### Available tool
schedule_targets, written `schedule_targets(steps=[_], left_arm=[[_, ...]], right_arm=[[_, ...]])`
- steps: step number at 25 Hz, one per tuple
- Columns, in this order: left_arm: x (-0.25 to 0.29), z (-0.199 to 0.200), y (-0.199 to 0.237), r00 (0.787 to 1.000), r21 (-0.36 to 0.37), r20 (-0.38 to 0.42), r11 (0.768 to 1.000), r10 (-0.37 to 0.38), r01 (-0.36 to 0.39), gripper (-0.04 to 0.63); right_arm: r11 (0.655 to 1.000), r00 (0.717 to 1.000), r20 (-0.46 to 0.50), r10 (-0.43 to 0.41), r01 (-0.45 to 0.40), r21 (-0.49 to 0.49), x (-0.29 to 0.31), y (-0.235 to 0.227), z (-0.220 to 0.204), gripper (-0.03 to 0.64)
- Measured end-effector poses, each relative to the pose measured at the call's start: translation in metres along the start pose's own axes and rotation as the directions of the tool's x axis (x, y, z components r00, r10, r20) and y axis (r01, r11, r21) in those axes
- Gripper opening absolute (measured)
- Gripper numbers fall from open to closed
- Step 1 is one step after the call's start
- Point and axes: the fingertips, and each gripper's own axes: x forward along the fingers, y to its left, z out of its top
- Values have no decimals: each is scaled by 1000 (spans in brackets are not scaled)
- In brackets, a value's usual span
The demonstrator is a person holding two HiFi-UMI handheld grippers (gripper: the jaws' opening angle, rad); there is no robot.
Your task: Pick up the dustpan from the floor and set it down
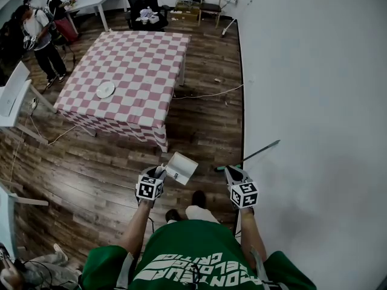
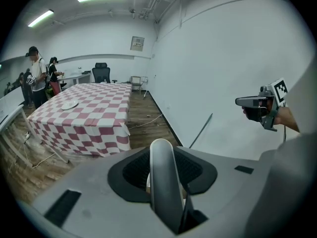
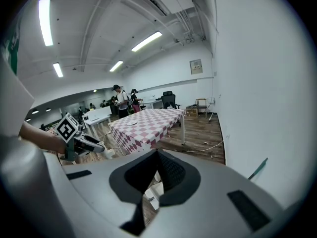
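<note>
Our wear: green short-sleeved shirt (image 1: 181, 246), white lettering; pale trousers (image 1: 202, 212); dark shoes (image 1: 198, 198) | our left gripper (image 1: 161, 170), right gripper (image 1: 231, 170): grey shells, black-and-white marker cubes (image 1: 149, 189)

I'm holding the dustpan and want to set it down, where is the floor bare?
Bare wood floor lies between the checkered table and the left gripper. The strip between table and white wall is free short of the cable. Crowded: broom handle at the wall, shoes by the dustpan.

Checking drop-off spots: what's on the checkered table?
One white plate lies on the checkered table. The cloth covers the tabletop itself and hides most of the space underneath.
</note>
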Motion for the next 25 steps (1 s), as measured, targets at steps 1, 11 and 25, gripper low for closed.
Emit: schedule_targets(steps=[1,11,25], left_arm=[[4,-4,3,1000,-3,-9,1000,4,-4,127],[33,-42,23,996,-31,-66,998,54,-56,127],[53,-87,41,987,-72,-124,991,101,-111,127]], right_arm=[[1000,1000,-1,0,0,-1,0,0,0,8],[1000,1000,-18,-12,12,1,-1,-3,-4,8],[1000,998,-64,-22,23,13,4,-7,-24,8]])
